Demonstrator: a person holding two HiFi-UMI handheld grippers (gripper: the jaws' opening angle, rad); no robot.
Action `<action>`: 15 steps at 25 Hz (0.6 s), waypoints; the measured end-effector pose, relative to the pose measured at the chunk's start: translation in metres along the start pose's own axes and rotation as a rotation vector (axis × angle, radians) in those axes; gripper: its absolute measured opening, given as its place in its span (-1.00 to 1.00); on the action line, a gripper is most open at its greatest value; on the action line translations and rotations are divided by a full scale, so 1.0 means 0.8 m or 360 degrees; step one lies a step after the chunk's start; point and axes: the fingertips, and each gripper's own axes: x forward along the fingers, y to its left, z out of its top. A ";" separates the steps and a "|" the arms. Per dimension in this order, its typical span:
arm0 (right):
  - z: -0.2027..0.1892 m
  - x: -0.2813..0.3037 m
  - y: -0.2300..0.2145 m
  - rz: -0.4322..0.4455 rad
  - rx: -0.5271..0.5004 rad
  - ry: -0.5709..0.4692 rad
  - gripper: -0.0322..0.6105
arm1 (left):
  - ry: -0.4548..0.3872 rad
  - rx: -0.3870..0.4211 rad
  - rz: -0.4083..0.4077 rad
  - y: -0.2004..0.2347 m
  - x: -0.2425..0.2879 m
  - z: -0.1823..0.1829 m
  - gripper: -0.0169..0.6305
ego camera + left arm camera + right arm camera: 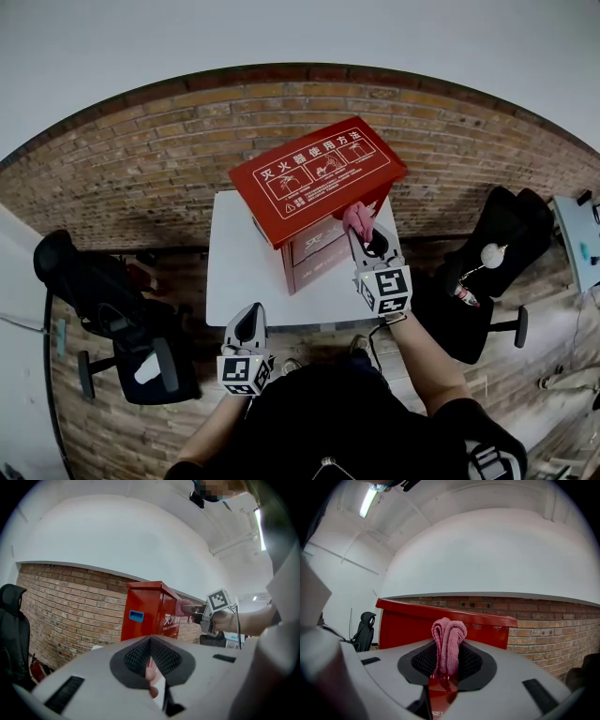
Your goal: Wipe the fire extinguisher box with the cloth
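The left hand-held gripper (247, 323) hangs clenched and empty at the near edge of the tabletop (234, 267). The red fire extinguisher box (319, 173) stands on the tabletop. The right hand-held gripper (366, 239) grasps the pink cloth (356, 218) at the box's upper front. Wiping looks underway, with most faces probably left.

The red box (319, 173) fills the back right of the white table (234, 253), and its lid sticks out over the front. The right gripper (367, 242), with the cloth (357, 217), is squeezed in under that lid. The table's left side is bare, right by the left gripper (249, 323). 2 black chairs, the left chair (122, 319) and the right chair (497, 244), block the sides. The brick wall (141, 159) shuts the back.
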 end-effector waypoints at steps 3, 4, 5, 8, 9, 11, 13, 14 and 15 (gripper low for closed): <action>0.004 -0.001 0.017 0.0019 0.0003 0.0000 -0.57 | -0.0004 -0.0001 -0.0005 0.006 -0.006 0.002 -0.86; 0.004 -0.002 0.022 0.0025 0.0006 -0.0001 -0.57 | -0.0005 -0.0002 -0.0006 0.008 -0.007 0.004 -0.86; 0.005 -0.002 0.027 0.0030 0.0009 -0.0002 -0.57 | -0.0004 0.0000 -0.0006 0.010 -0.009 0.004 -0.86; 0.007 -0.003 0.043 0.0047 0.0017 -0.0009 -0.57 | 0.0005 0.0010 -0.0003 0.018 -0.017 -0.001 -0.86; 0.009 -0.004 0.049 0.0056 0.0018 -0.0012 -0.57 | 0.0004 0.0013 -0.0003 0.021 -0.019 -0.002 -0.86; 0.011 -0.005 0.061 0.0074 0.0018 -0.0015 -0.57 | 0.0001 0.0010 -0.0005 0.024 -0.024 -0.001 -0.86; 0.013 -0.005 0.073 0.0088 0.0020 -0.0017 -0.57 | 0.0003 0.0008 -0.0008 0.025 -0.028 0.000 -0.86; 0.013 -0.006 0.078 0.0094 0.0024 -0.0017 -0.57 | 0.0005 0.0010 -0.0008 0.027 -0.030 0.000 -0.86; 0.013 -0.006 0.084 0.0102 0.0027 -0.0016 -0.57 | 0.0006 0.0011 -0.0007 0.028 -0.032 -0.001 -0.86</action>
